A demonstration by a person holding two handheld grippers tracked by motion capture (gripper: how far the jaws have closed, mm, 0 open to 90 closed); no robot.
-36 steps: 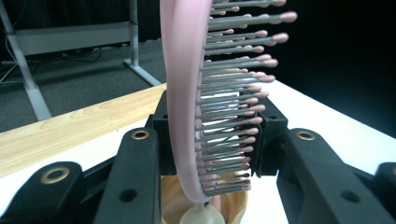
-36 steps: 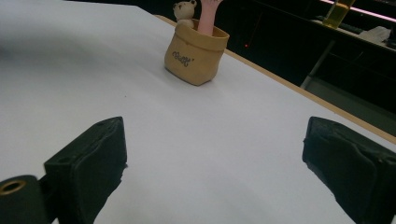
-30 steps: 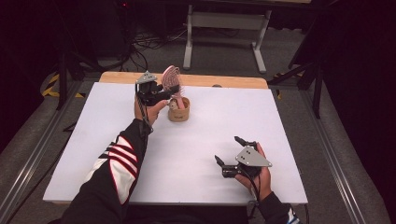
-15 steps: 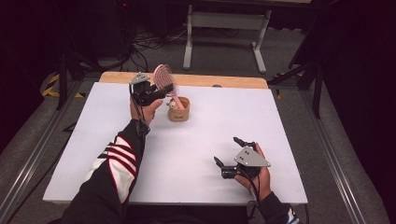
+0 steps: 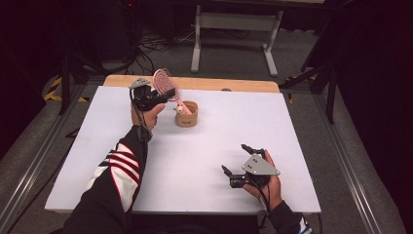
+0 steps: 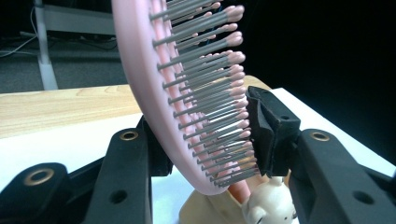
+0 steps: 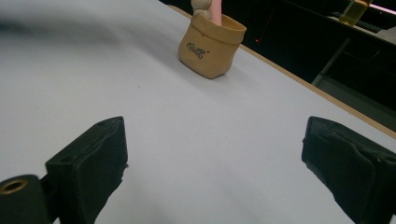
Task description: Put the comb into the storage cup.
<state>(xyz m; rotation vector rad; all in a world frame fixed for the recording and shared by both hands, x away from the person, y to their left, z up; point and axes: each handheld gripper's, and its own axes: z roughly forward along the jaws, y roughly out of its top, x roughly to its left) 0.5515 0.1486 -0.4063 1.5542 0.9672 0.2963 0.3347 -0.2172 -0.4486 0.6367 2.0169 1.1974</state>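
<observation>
High view, your left gripper (image 5: 163, 95): you hold it at the far left of the white desk (image 5: 204, 161), its jaws either side of the head of the pink hairbrush (image 5: 164, 84).
High view, hairbrush: it leans up and to the left, its handle down in the tan holder (image 5: 187, 114), which stands on the desk just right of your left hand.
High view, your right gripper (image 5: 238, 165): it rests low over the near right of the desk, jaws released with nothing between them, well apart from the holder.
Left gripper view, jaws: they have just been opening; the right pad (image 6: 268, 133) meets the bristle tips and the left jaw sits behind the brush's back. You cannot tell whether they grip.
Left gripper view, holder: below the brush, with a small pale figure (image 6: 268, 207) at its rim.
Right gripper view, jaws: spread wide over bare desk (image 7: 196, 140).
Right gripper view, holder (image 7: 210, 44): upright on the far side, the pink handle (image 7: 217, 11) rising out of it.
</observation>
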